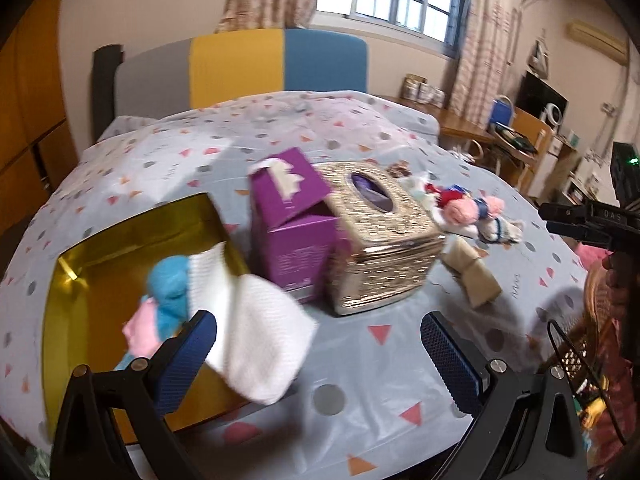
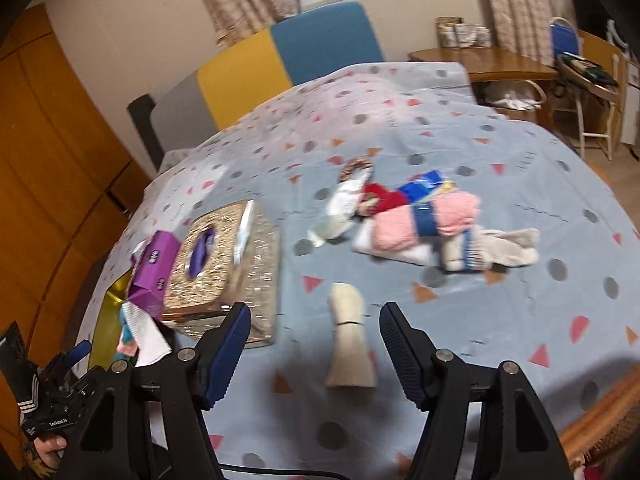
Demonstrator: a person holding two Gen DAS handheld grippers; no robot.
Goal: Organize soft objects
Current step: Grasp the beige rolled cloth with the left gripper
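We see both claws released and empty: the left gripper (image 1: 318,354) hangs beside the gold tin (image 1: 120,240) (blue and pink cloths inside), the right gripper (image 2: 314,344) above a beige roll (image 2: 348,336) on the bedspread (image 2: 520,320).

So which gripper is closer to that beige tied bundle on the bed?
Right. The right gripper hangs open just before the beige bundle; the left gripper is open near the gold tin.
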